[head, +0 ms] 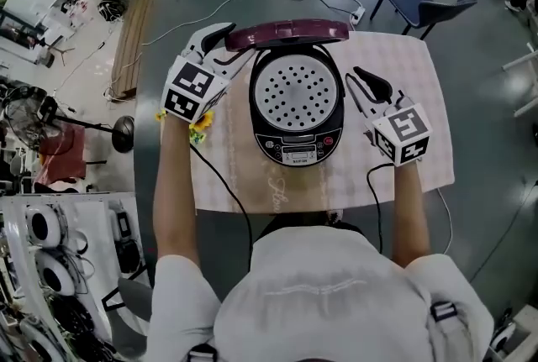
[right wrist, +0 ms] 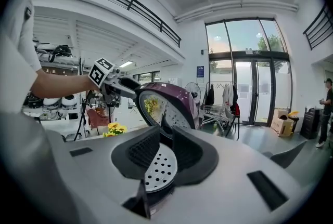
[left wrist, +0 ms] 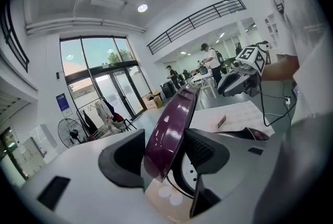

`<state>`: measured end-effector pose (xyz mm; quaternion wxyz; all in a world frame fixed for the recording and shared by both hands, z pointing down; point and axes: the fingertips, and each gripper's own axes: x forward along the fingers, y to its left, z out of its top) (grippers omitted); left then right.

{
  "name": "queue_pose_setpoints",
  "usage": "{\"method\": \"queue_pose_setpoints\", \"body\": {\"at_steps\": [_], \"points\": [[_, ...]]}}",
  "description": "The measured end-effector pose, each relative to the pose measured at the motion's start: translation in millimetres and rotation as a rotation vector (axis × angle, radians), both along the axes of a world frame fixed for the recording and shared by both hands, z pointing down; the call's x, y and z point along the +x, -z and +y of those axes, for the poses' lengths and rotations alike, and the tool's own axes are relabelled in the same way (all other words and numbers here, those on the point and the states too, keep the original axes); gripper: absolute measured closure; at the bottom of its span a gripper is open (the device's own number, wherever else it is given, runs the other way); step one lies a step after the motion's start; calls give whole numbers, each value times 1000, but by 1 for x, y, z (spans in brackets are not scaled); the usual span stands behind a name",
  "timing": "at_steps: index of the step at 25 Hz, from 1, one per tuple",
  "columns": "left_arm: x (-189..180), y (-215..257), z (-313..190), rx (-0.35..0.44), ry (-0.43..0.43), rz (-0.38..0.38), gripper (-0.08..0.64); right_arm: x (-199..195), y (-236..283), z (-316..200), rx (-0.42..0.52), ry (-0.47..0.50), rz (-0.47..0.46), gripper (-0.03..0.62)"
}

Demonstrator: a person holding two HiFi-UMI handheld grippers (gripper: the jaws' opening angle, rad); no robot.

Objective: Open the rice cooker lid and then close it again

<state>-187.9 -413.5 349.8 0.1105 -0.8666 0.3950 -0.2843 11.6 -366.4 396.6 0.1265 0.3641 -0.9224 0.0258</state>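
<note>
Opening done: lid [head: 286,34] stands upright at back of rice cooker [head: 296,129], mid counter [head: 403,58]. My left tool [head: 229,43] clamps lid's edge (closing still to do). My right tool [head: 356,79] empty, jaws narrowly apart, beside cooker.

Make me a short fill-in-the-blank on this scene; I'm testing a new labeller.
The lid of the rice cooker stands ___.
The left gripper has the ___ between its jaws.
The yellow flowers lie by the ___ gripper.
Missing words: open; lid; left.
</note>
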Motion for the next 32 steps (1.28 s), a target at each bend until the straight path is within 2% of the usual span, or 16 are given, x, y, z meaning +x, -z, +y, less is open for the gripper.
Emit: {"method": "queue_pose_setpoints", "body": {"at_steps": [5,12,16,22,28,32], "points": [[4,-16,24,-39,2,-58,311,3,0,10,2,24,-2,499],[9,-39,53,-40,24,-141,308,16,-10,26,-17,41,2,499],[10,-57,71,-67,39,-188,305,18,-17,35,-30,65,-1,499],[15,-76,91,-96,58,-174,296,19,-32,48,-55,101,3,499],[18,-97,106,-122,82,-209,287,22,-47,57,-76,131,15,499],[21,-109,114,-141,90,-190,275,19,-53,62,-91,155,-3,499]]}}
